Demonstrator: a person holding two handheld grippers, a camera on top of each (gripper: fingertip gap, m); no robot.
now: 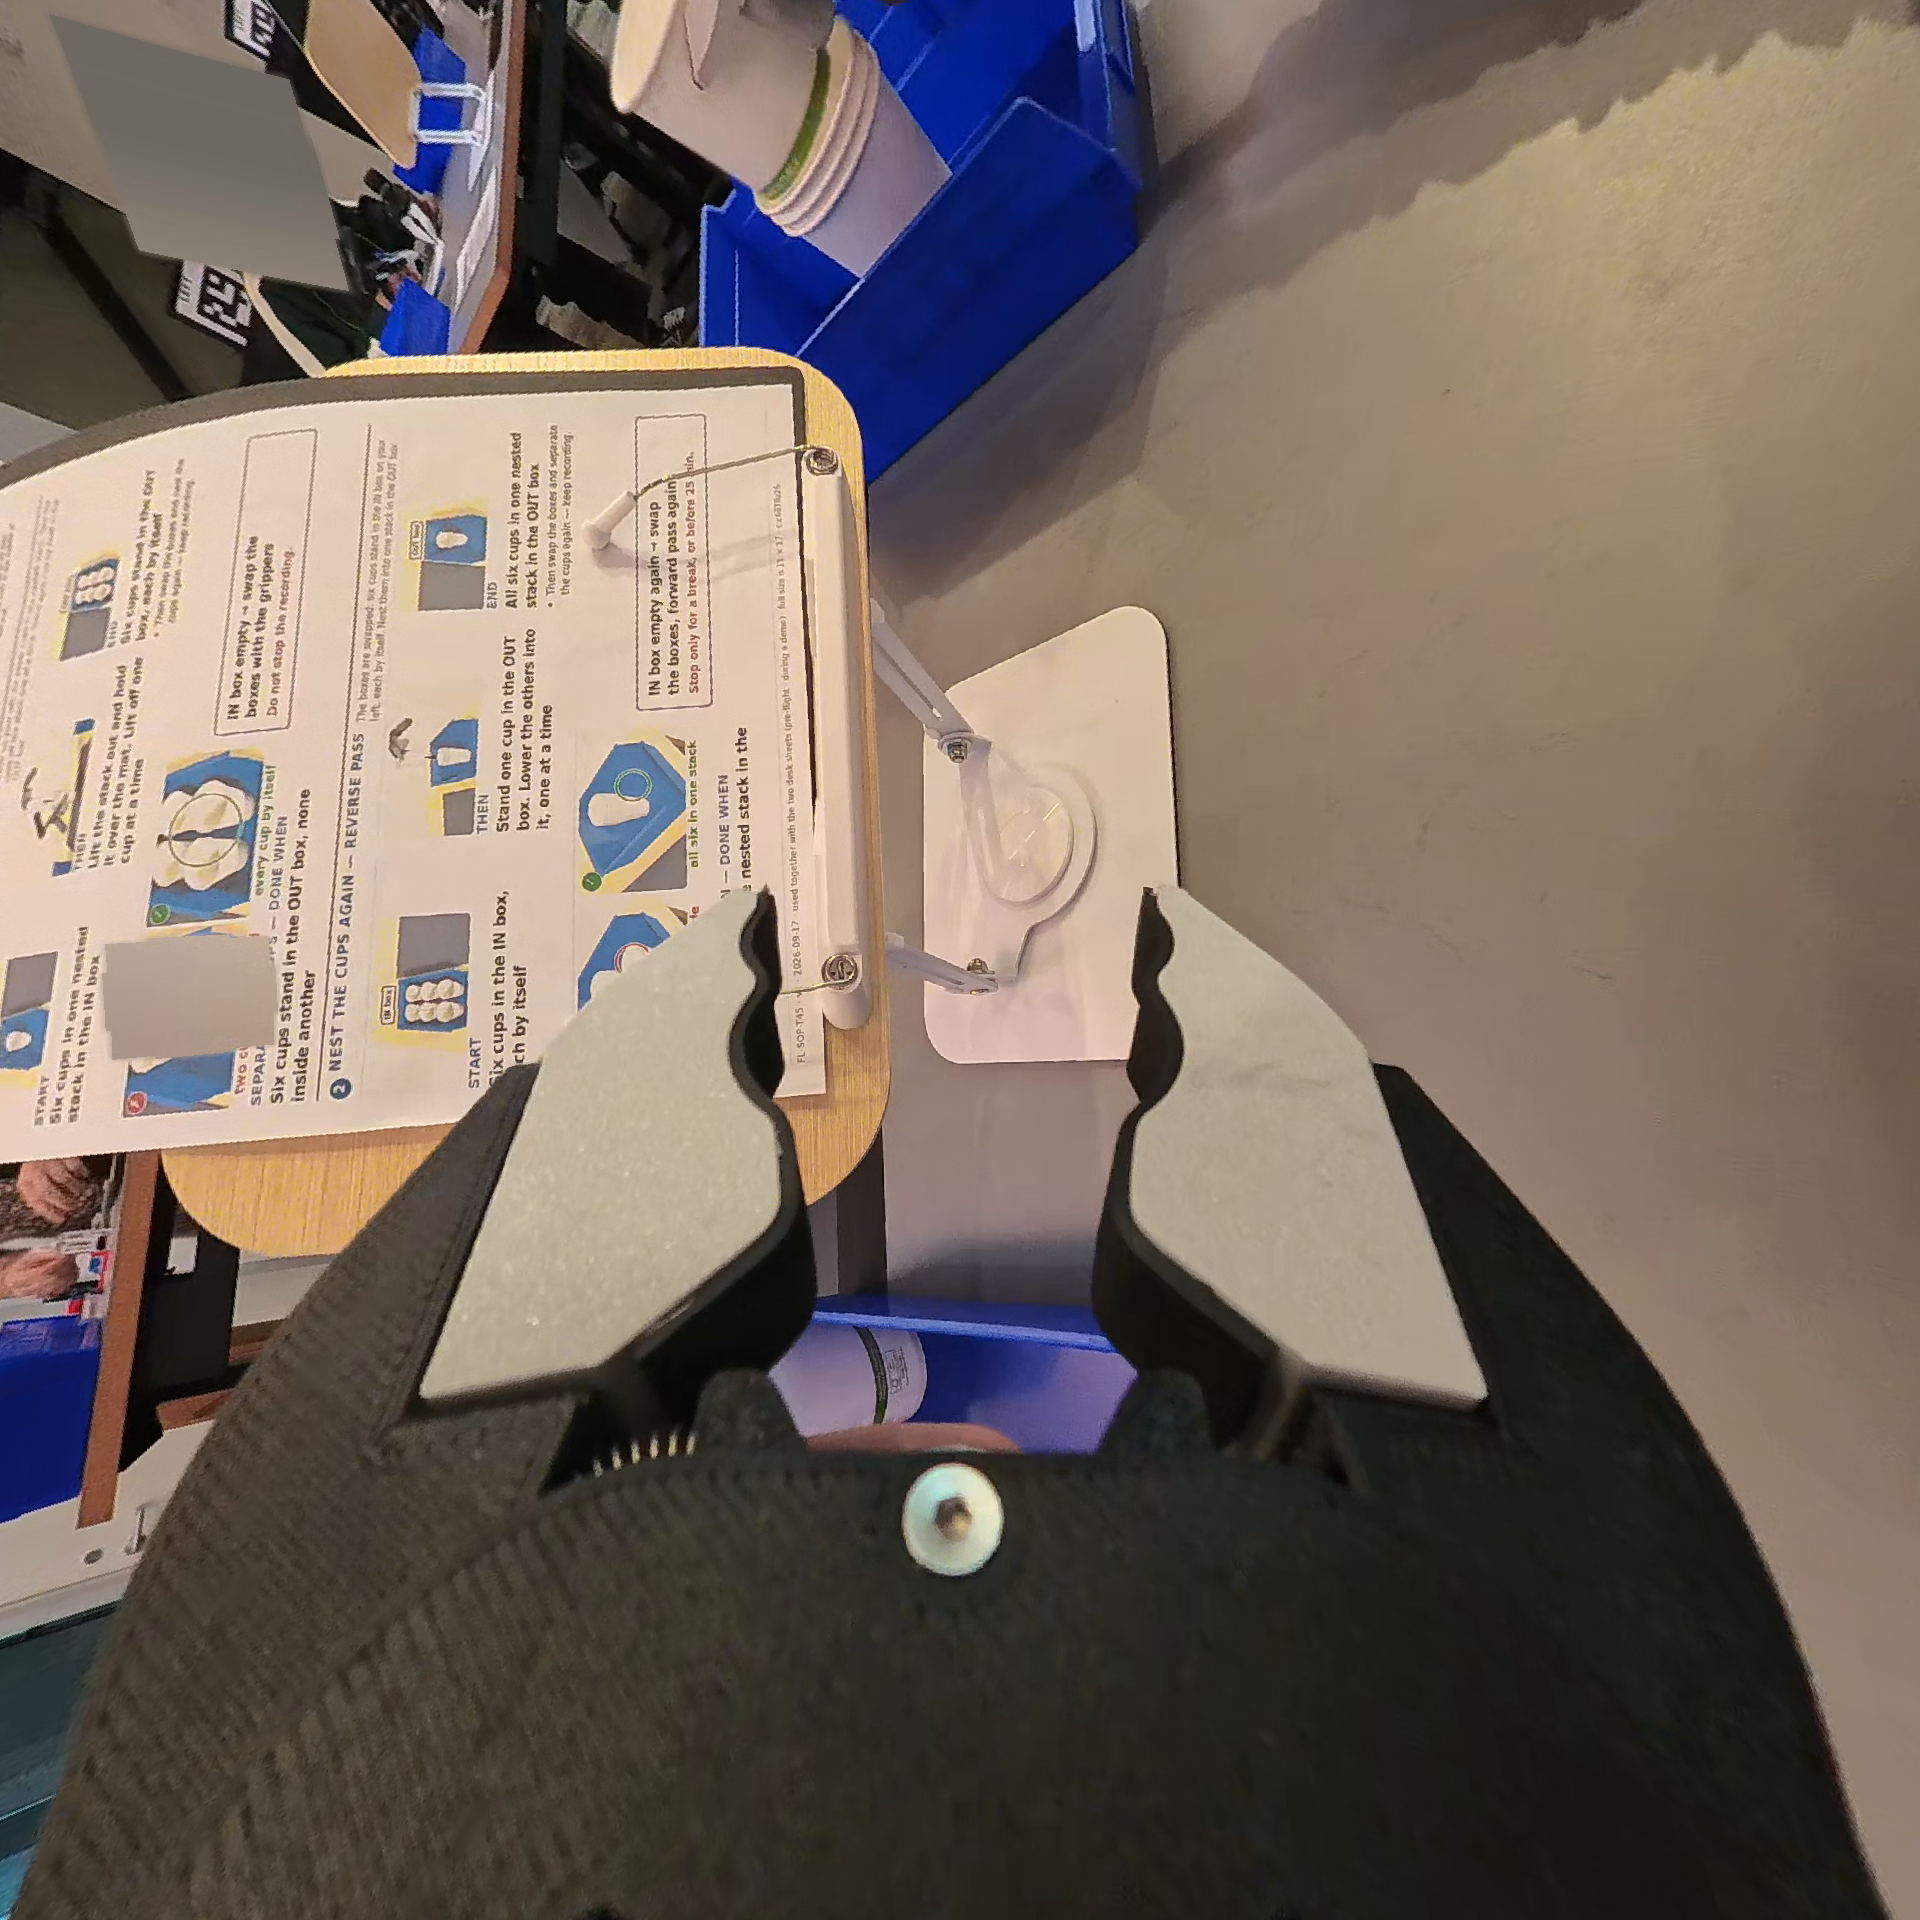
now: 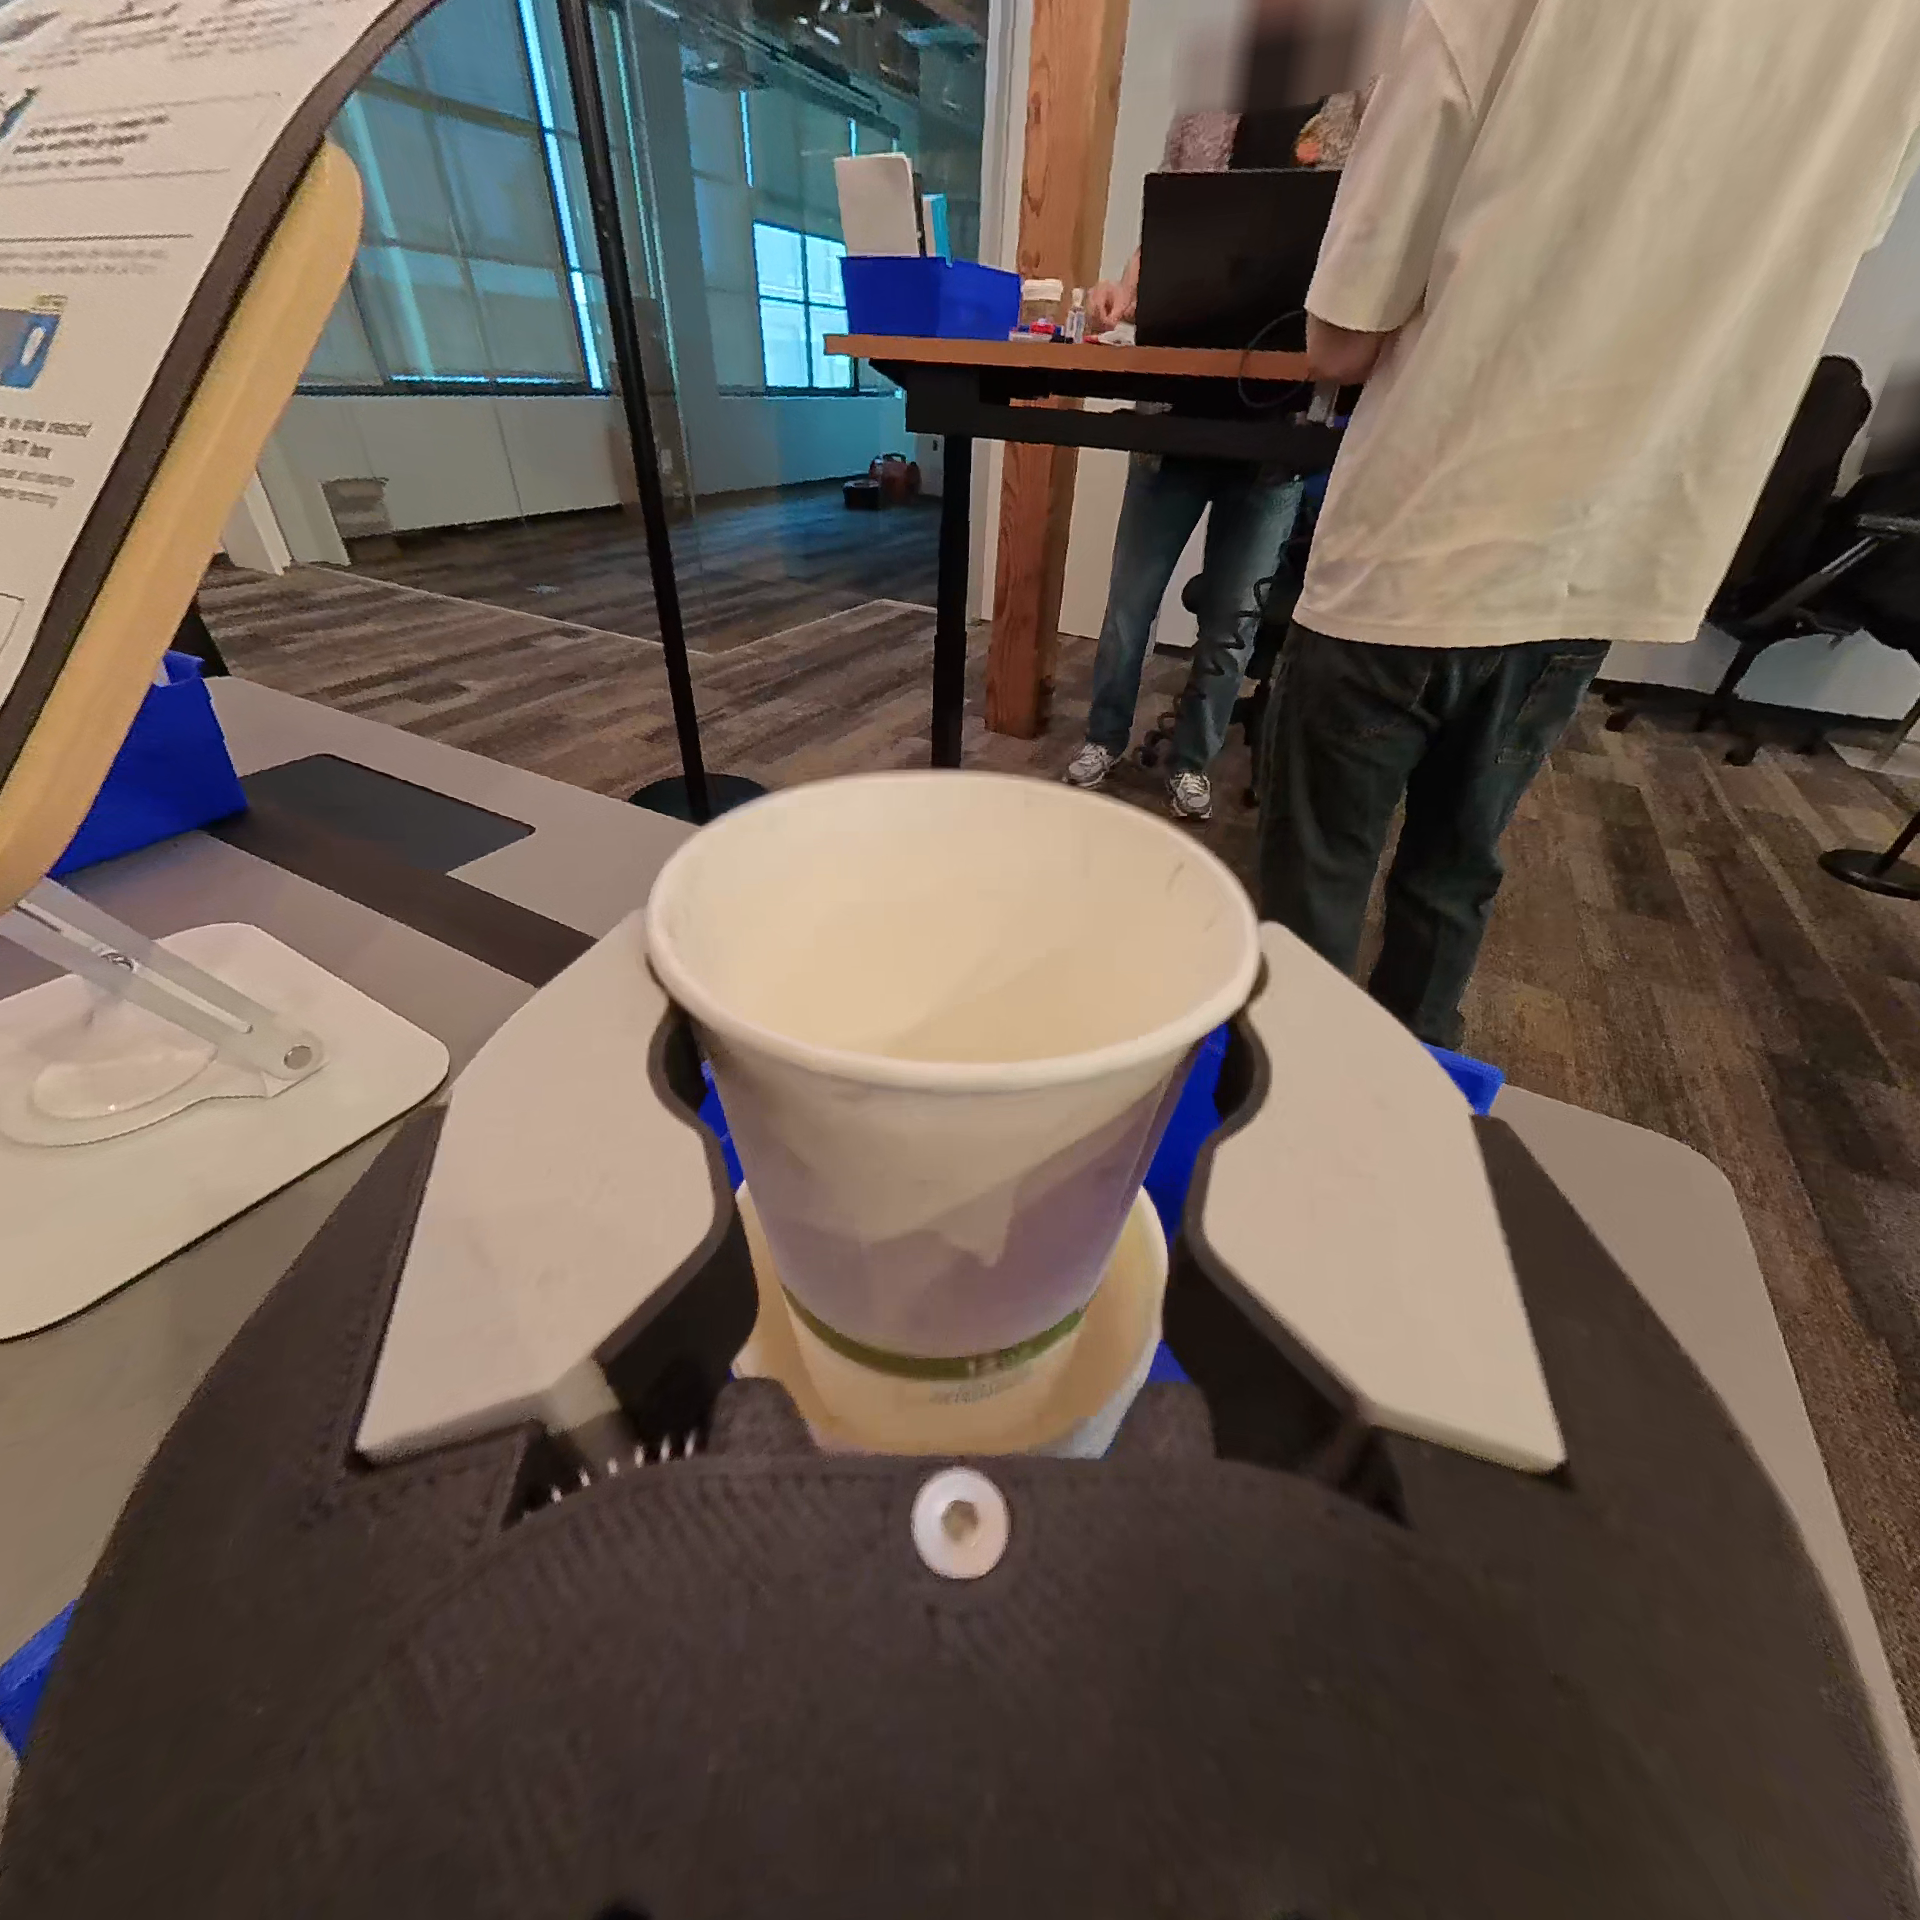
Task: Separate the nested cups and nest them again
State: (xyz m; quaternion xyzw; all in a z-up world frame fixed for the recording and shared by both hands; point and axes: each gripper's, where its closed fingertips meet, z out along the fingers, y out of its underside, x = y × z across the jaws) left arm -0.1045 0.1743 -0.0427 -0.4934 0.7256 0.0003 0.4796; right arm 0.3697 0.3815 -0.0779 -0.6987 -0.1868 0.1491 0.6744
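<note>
Between my right gripper [image 2: 951, 997] jaws stood a paper cup [image 2: 951, 1091], nested in another cup [image 2: 966, 1392]; jaws spread, seemingly releasing. My left gripper [image 1: 956, 914] was apart, empty.

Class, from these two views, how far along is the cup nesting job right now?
Done: a stack of nested cups shows by the blue bins. In hand: a paper cup stands between the right gripper's wide jaws, base inside another cup; grip unclear. Left: the left gripper is empty, and one loose cup waits in the bin beneath it.
</note>
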